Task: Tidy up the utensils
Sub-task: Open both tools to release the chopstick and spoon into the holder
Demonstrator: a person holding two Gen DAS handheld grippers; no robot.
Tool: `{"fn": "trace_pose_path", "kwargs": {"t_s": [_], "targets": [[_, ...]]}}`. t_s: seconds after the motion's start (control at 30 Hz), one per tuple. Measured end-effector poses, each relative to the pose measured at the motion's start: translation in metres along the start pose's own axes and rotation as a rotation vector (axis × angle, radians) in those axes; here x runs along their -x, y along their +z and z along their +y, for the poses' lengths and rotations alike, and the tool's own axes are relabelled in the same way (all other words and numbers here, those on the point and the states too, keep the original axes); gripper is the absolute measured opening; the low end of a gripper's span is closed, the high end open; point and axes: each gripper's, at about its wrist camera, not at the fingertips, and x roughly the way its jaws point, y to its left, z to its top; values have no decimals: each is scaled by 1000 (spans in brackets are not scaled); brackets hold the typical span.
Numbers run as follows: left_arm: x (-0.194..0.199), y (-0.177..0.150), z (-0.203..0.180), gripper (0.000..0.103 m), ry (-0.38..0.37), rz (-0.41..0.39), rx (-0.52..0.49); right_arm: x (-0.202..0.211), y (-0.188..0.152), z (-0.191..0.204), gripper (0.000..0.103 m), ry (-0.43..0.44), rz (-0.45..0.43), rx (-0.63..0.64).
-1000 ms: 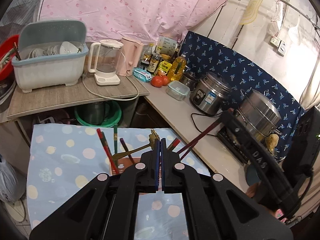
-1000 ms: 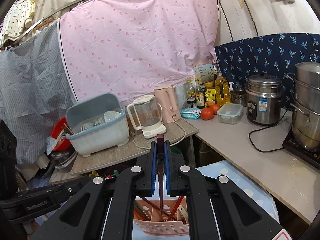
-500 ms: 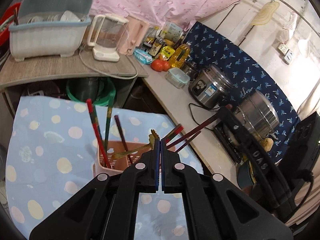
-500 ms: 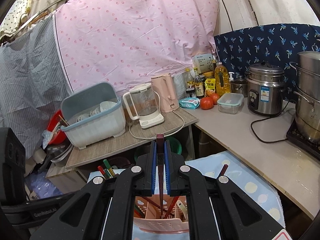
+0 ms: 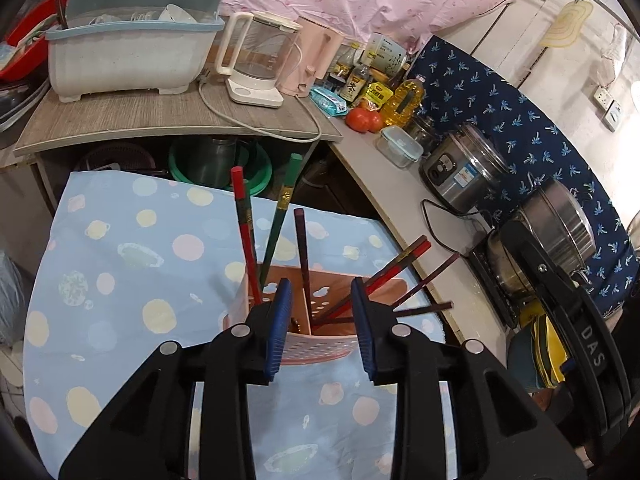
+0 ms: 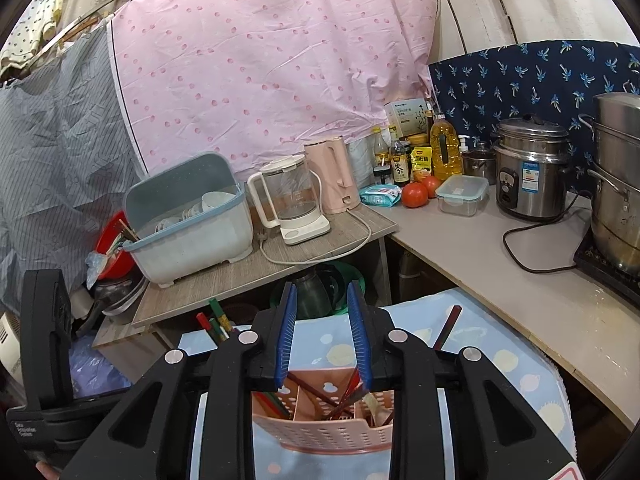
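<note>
Drop step: L gripper (image 5: 320, 326) & R gripper (image 6: 322, 330) opening, nothing between, over pink caddy (image 5: 320, 346) w/ chopsticks (image 5: 245, 236); next: lift clear.

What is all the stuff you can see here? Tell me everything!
utensil basket: one, pink, on the spotted cloth
chopsticks: several, red, green and dark, standing in the basket
cloth: one, light blue with dots, over the table
dish bin: one, grey-blue, on the wooden shelf, with dishes inside
glass kettle: one, clear and white, beside the bin
pink kettle: one, behind the glass kettle
tomatoes: two, red, on the counter
oil bottle: one, yellow
food box: one, clear
rice cooker: one, steel
left gripper: black, blue pads, opening, empty
right gripper: same, opening, empty
</note>
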Motion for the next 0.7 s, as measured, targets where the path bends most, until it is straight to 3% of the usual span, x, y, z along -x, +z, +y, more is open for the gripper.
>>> {"fn": "trace_pose_path", "kwargs": {"t_s": [0.13, 0.4, 0.7], "targets": [[6, -5, -2, 29, 61, -19, -35, 9, -6, 1, 27, 4, 6, -2], [28, -35, -19, 31, 294, -85, -193, 32, -38, -3, 35, -9, 57, -16], [39, -75, -27, 39, 392, -84, -276, 57, -87, -3, 36, -32, 140, -14]]}}
